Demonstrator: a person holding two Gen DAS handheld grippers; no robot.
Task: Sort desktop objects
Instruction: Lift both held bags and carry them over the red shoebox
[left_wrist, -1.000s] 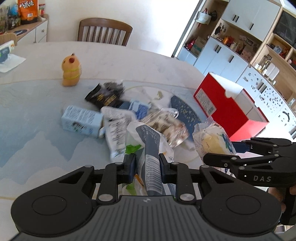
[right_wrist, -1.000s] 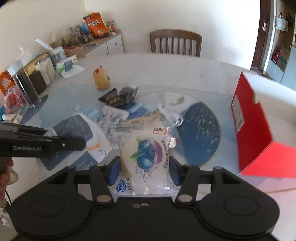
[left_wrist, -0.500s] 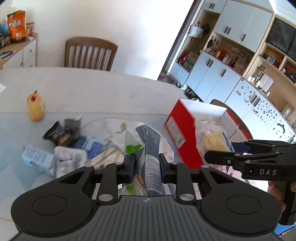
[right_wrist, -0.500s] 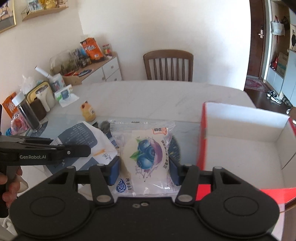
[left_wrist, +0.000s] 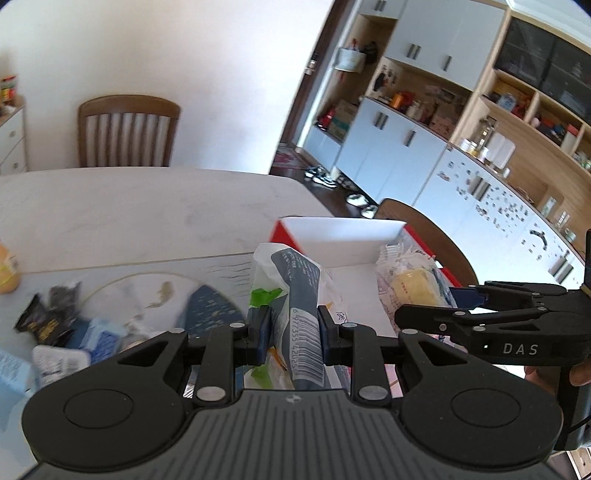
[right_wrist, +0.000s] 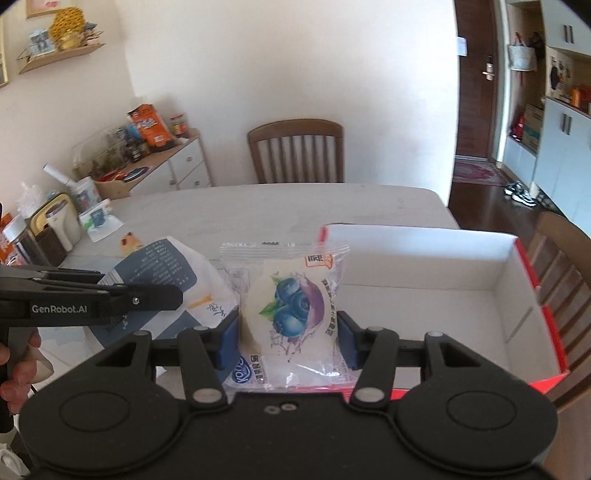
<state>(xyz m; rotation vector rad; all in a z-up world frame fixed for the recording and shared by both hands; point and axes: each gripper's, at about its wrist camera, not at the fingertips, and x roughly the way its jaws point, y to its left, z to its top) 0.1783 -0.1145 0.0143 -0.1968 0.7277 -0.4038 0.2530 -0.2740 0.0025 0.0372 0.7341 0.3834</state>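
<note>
My left gripper (left_wrist: 291, 326) is shut on a white and grey-blue snack bag (left_wrist: 295, 284) with a barcode, held up in front of the red box (left_wrist: 343, 236). My right gripper (right_wrist: 288, 332) is shut on a clear blueberry bread packet (right_wrist: 291, 306), at the near left corner of the same red box (right_wrist: 436, 306), whose white inside shows nothing in it. In the left wrist view the right gripper (left_wrist: 436, 314) appears at the right with its packet (left_wrist: 413, 284) over the box. In the right wrist view the left gripper (right_wrist: 162, 295) and its bag (right_wrist: 166, 273) are at the left.
Several loose snack packets (left_wrist: 55, 332) lie on the patterned mat at the left of the table (left_wrist: 129, 214). A yellow toy figure (left_wrist: 7, 273) stands at the far left. Wooden chairs (right_wrist: 295, 151) stand behind and to the right of the table. A person's hand (right_wrist: 14, 373) holds the left gripper.
Both grippers have lifted and moved right with their packets, from above the snack pile to the red box. The box now fills the right wrist view.
</note>
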